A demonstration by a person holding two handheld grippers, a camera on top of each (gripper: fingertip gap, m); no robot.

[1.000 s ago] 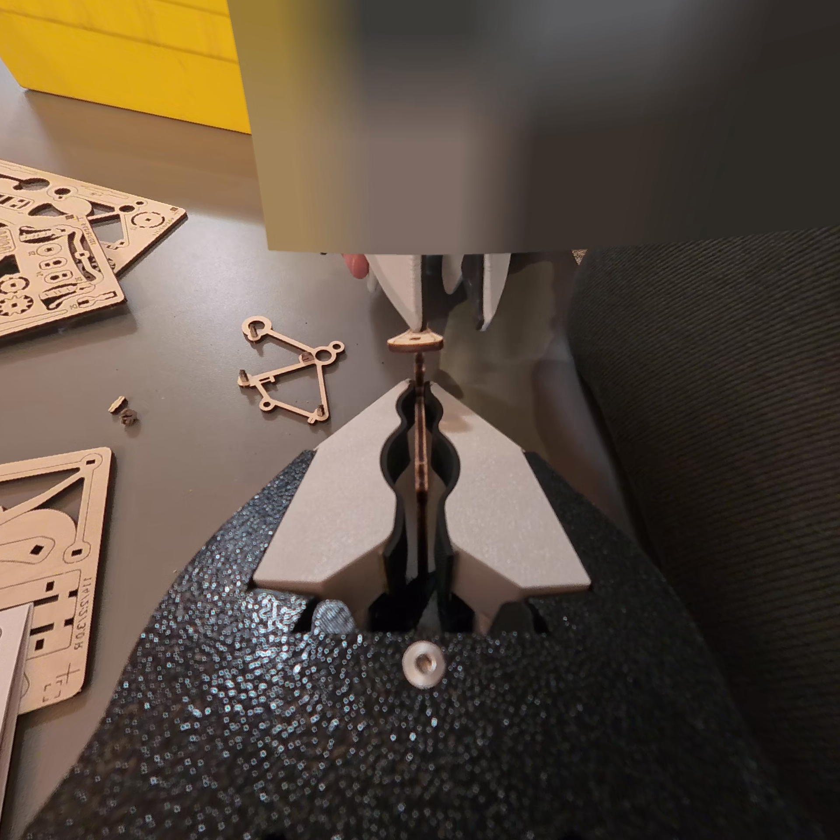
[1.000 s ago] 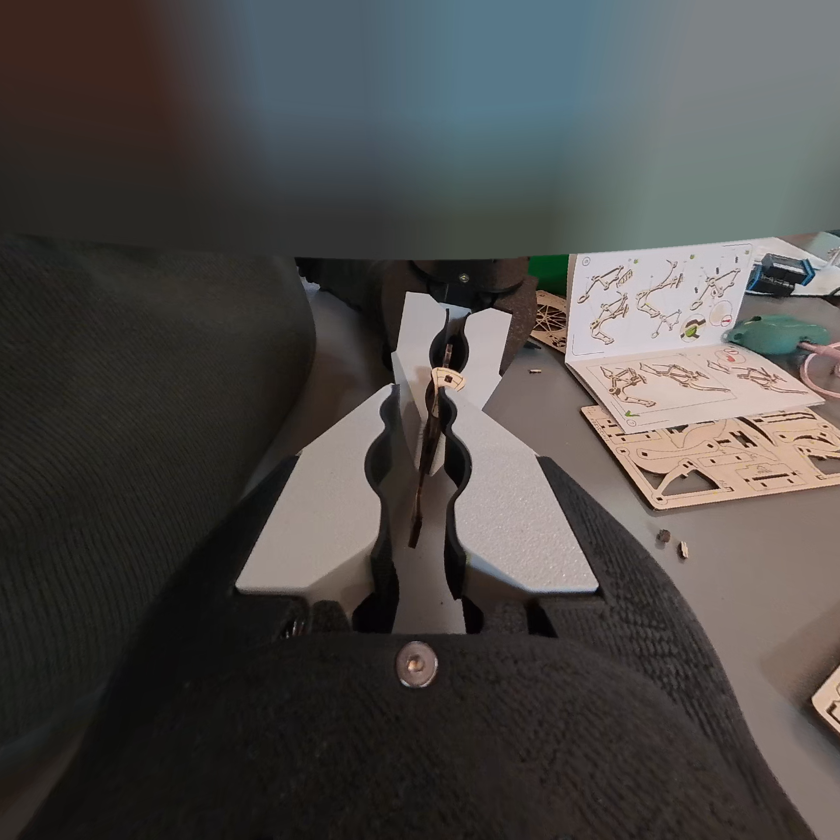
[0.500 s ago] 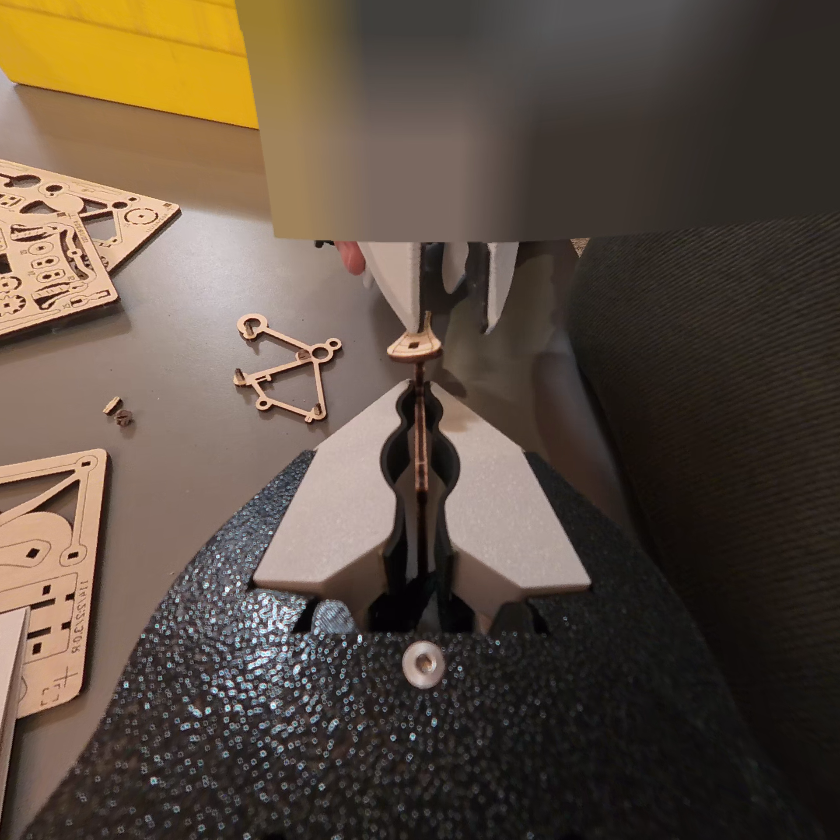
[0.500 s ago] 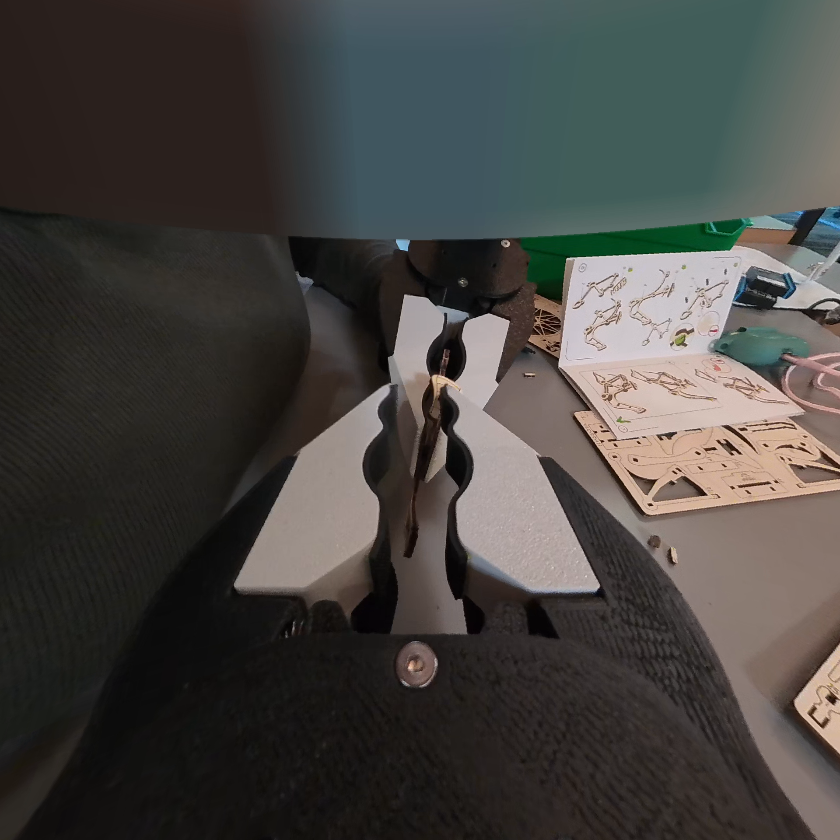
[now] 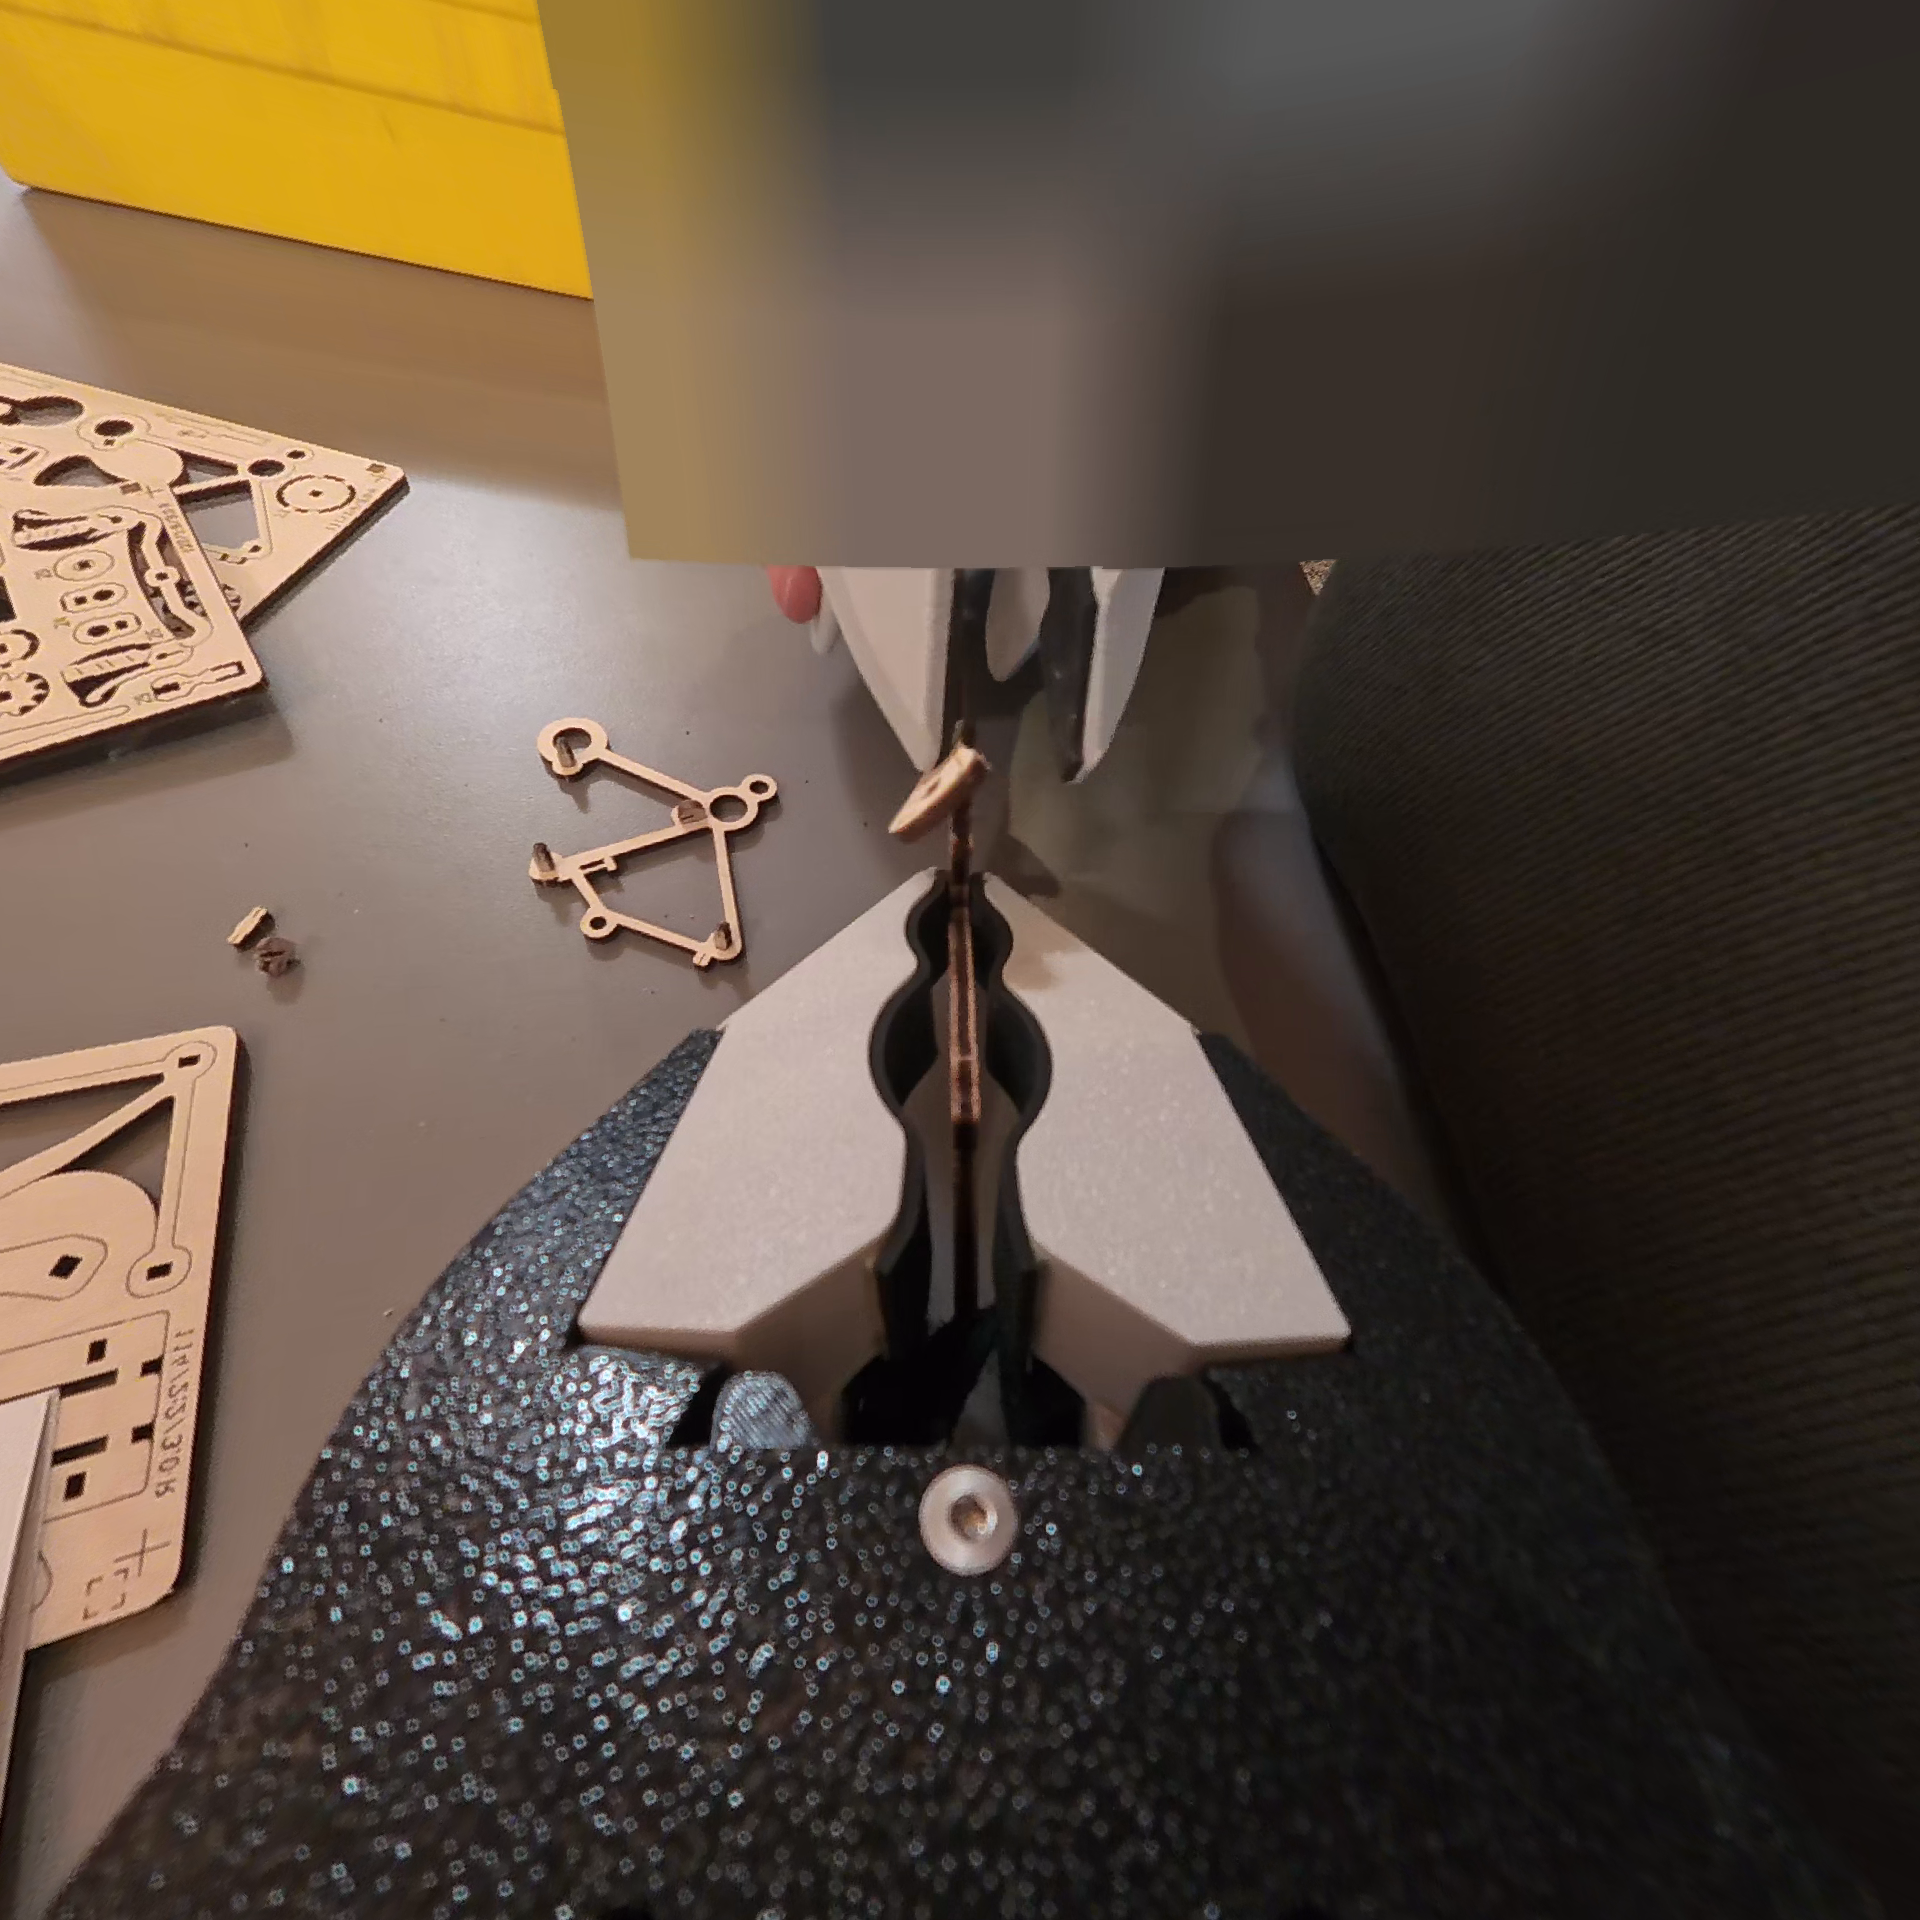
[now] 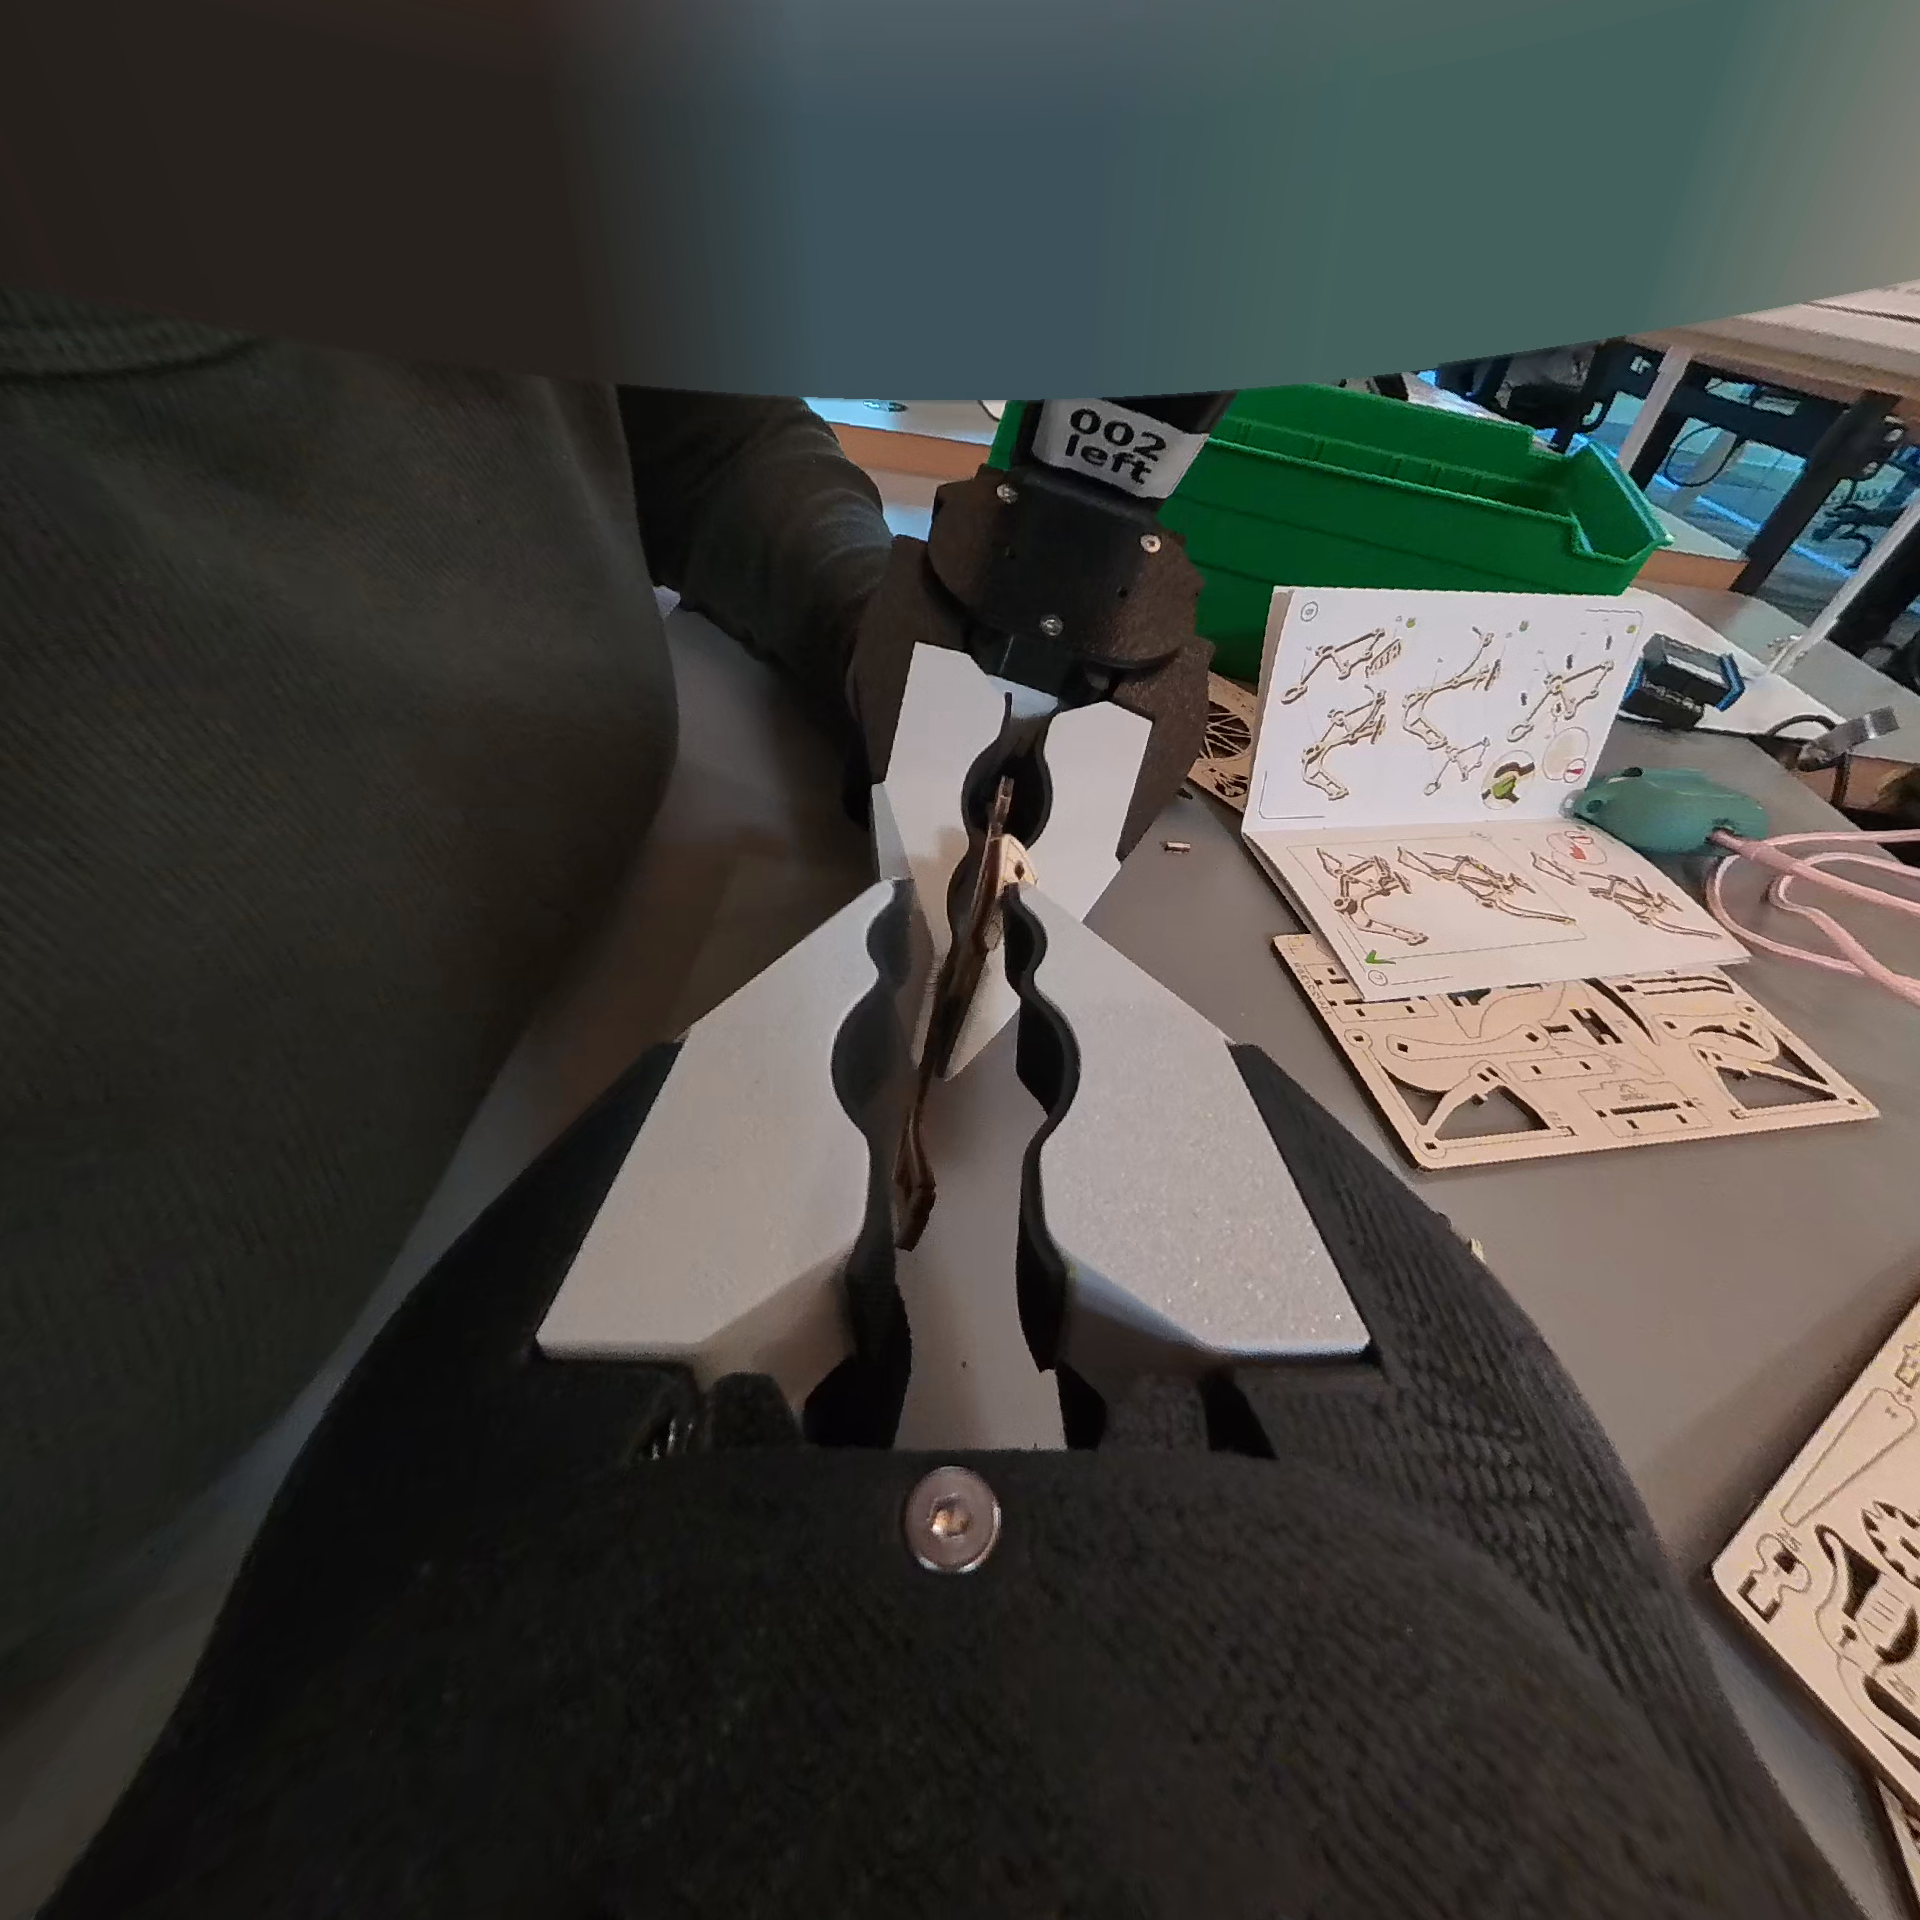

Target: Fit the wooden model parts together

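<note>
At nine o'clock in the left wrist view, punched plywood sheets (image 5: 114,623) lie flat on the grey tabletop (image 5: 436,997), and toward the centre a loose triangular frame piece (image 5: 655,842) rests apart from them. At the middle, the left claw (image 5: 961,894) is pressed together on a thin wooden strip (image 5: 963,1029) held edge-on, its free end pointing to twelve o'clock. There a small oval wooden part (image 5: 938,795) sits tilted at the strip's tip, right at the tips of the right claw (image 5: 997,748), which comes in from twelve o'clock. In the right wrist view the right claw (image 6: 961,914) is only partly spread, with a visible gap behind its tips, and a dark slim wooden piece (image 6: 940,1060) slants between its fingers; whether the tips truly pinch it cannot be told. Farther toward three o'clock lie an open instruction booklet (image 6: 1455,810), another plywood sheet (image 6: 1579,1060) and a green bin (image 6: 1382,530). The step in hand seems to be seating the oval part on the strip. To do it well, the oval should be squared so its slot meets the strip's end straight, the left claw holding steady while the right pushes gently along the strip's length, since sideways force could snap thin wood.
</note>
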